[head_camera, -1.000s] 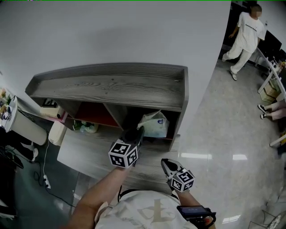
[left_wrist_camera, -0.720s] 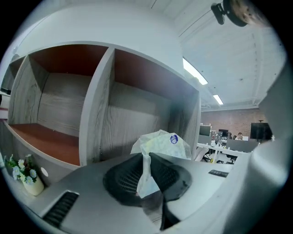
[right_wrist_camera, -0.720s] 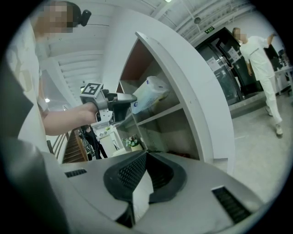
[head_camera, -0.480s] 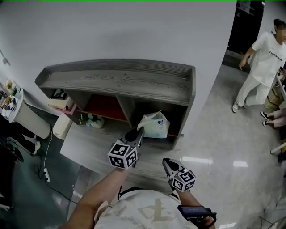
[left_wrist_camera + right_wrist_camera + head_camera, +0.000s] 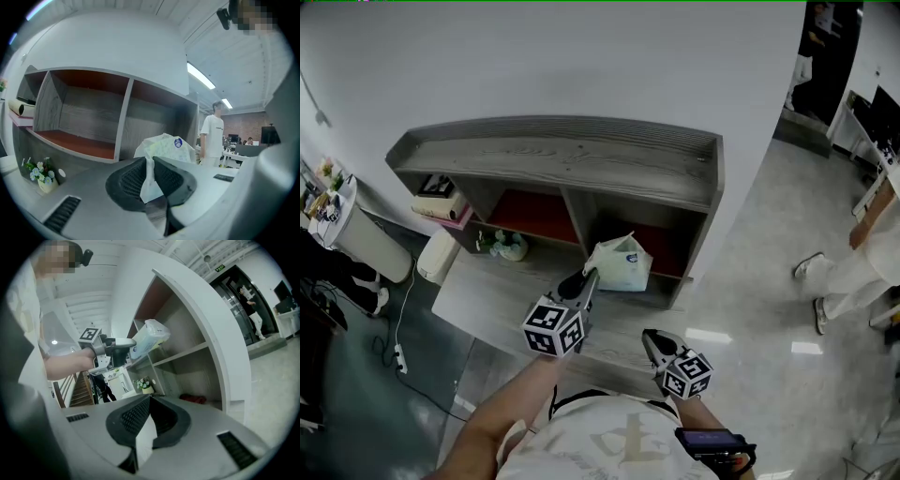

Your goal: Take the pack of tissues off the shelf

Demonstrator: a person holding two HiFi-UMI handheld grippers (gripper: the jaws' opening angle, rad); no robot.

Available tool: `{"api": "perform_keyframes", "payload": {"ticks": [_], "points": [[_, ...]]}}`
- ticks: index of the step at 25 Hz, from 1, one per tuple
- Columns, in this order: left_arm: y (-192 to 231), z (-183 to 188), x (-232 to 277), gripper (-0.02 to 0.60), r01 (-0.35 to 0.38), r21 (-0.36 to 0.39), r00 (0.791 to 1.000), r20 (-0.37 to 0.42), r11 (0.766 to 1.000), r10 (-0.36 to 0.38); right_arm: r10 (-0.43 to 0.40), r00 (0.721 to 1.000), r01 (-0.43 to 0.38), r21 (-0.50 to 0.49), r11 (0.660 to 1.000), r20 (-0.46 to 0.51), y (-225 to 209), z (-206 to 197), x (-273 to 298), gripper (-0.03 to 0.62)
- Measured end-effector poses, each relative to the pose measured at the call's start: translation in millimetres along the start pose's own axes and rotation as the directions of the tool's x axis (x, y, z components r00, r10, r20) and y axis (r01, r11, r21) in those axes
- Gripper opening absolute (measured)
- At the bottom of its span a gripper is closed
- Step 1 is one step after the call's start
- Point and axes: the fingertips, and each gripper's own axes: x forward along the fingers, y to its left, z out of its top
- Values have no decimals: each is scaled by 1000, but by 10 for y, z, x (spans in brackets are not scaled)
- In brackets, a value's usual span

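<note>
The pack of tissues (image 5: 621, 262), white and in a loose plastic wrap, hangs just in front of the lower right compartment of the grey wooden shelf (image 5: 572, 159). My left gripper (image 5: 587, 280) is shut on a flap of the wrap at the pack's near side. In the left gripper view the white flap (image 5: 149, 180) is pinched between the dark pads, with the pack (image 5: 165, 146) beyond them. The right gripper view shows the pack (image 5: 148, 337) in the air beside the shelf, held by the left gripper (image 5: 126, 342). My right gripper (image 5: 654, 345) hangs low and near me, shut and holding nothing.
A small pot of flowers (image 5: 508, 246) stands on the grey desk (image 5: 487, 300) under the shelf's left compartment. A white bin (image 5: 366, 246) and a cable are on the floor at the left. A person's legs (image 5: 839, 281) show at the right on the glossy floor.
The head view has swung, so the shelf sits further right. The left gripper keeps its hold on the pack in front of the compartment. The person in white has walked off to the right.
</note>
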Motion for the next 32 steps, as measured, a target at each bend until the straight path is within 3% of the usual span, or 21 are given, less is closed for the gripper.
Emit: {"api": "perform_keyframes", "payload": {"ticks": [17,32], "points": [[268,-343,-687,58,-59,-40,998,-1,997,59,41,998,-42,-15,999,-50,408,-177,42,5],[713,-864,-1394,58,-178,-99,984,-34,979,175,113,988,-118,-41,992,-101,766,-281,302,5]]}}
